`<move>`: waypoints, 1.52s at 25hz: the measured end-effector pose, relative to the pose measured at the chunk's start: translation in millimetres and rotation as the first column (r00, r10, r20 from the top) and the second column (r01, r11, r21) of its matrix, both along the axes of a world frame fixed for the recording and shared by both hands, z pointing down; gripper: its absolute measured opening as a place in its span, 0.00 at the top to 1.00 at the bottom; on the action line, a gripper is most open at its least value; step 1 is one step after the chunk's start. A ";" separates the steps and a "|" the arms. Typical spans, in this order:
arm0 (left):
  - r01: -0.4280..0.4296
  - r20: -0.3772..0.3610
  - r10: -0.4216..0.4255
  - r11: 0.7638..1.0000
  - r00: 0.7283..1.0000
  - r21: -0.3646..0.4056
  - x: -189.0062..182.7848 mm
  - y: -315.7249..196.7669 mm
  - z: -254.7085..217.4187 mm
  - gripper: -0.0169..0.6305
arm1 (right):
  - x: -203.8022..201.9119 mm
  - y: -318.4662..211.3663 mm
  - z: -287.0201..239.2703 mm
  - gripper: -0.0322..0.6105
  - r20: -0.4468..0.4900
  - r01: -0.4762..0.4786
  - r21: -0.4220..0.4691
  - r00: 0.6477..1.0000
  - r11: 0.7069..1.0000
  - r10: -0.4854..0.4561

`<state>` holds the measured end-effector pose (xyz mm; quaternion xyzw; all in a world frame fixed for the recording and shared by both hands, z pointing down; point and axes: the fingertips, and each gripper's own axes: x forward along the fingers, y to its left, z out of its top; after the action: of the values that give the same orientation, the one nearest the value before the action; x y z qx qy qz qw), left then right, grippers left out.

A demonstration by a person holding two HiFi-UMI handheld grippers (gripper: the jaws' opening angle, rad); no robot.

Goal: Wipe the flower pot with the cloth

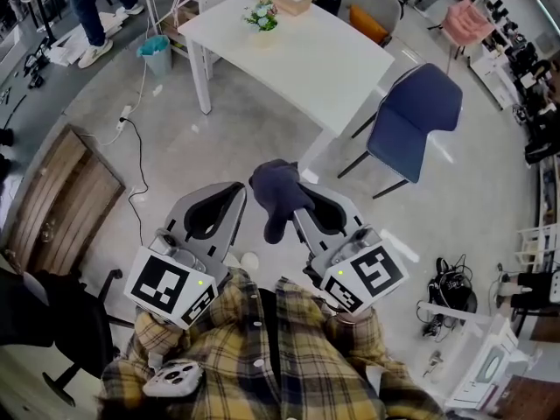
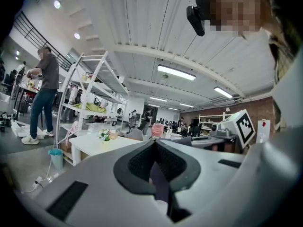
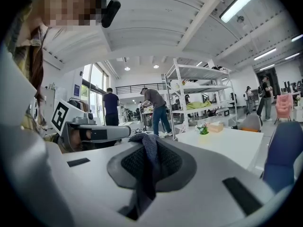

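Observation:
The flower pot [image 1: 262, 16], small with white flowers and green leaves, stands on the far white table [image 1: 306, 59]; it also shows small in the left gripper view [image 2: 104, 135] and the right gripper view [image 3: 204, 129]. A dark blue cloth [image 1: 278, 191] hangs bunched from my right gripper [image 1: 293, 201], whose jaws are shut on it; in its own view the cloth [image 3: 147, 143] drapes down between the pads of that gripper [image 3: 150, 150]. My left gripper [image 1: 234, 191] is beside it, jaws shut with nothing clearly held [image 2: 156, 148]. Both grippers are held close to my body, well short of the table.
A blue chair [image 1: 416, 116] stands right of the table. A tissue box [image 1: 291, 0] lies by the pot. A teal bin [image 1: 156, 52] and a floor cable [image 1: 131, 129] are at the left, a wooden panel [image 1: 61, 199] nearer. People stand by a white shelf rack [image 3: 189, 93].

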<state>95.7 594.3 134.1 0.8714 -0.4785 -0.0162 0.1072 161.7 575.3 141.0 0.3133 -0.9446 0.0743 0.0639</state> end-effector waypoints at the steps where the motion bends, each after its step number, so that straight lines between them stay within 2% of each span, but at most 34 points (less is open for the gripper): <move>1: 0.004 0.000 -0.004 1.000 1.000 -0.003 -1.0 0.2 2.0 0.96 | 0.1 -0.5 1.0 0.93 0.001 0.001 -0.003 1.000 1.000 -0.001; 11: 0.039 -0.009 -0.039 0.998 0.999 -0.047 -23.6 -19.4 19.8 0.96 | -18.0 -24.5 16.8 0.93 -0.007 0.014 -0.054 1.000 0.998 -0.015; 17: 0.026 -0.009 -0.026 0.999 1.000 -0.044 -45.9 -62.1 21.9 0.96 | -37.8 -63.6 21.4 0.93 -0.013 0.001 -0.063 1.000 0.998 -0.002; 28: -0.085 0.013 0.085 0.996 0.996 -0.037 -110.9 -189.9 12.0 0.96 | -107.3 -183.6 11.3 0.93 -0.014 -0.090 -0.057 0.996 0.994 0.090; 38: -0.201 0.024 0.203 0.978 0.979 -0.050 -157.9 -270.8 25.3 0.96 | -133.5 -265.3 18.1 0.93 0.005 -0.256 -0.066 0.966 0.964 0.257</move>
<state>-62.3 323.5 159.4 0.9128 -0.3892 0.0189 0.1220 28.3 309.9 159.1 0.4301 -0.8936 0.1146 0.0577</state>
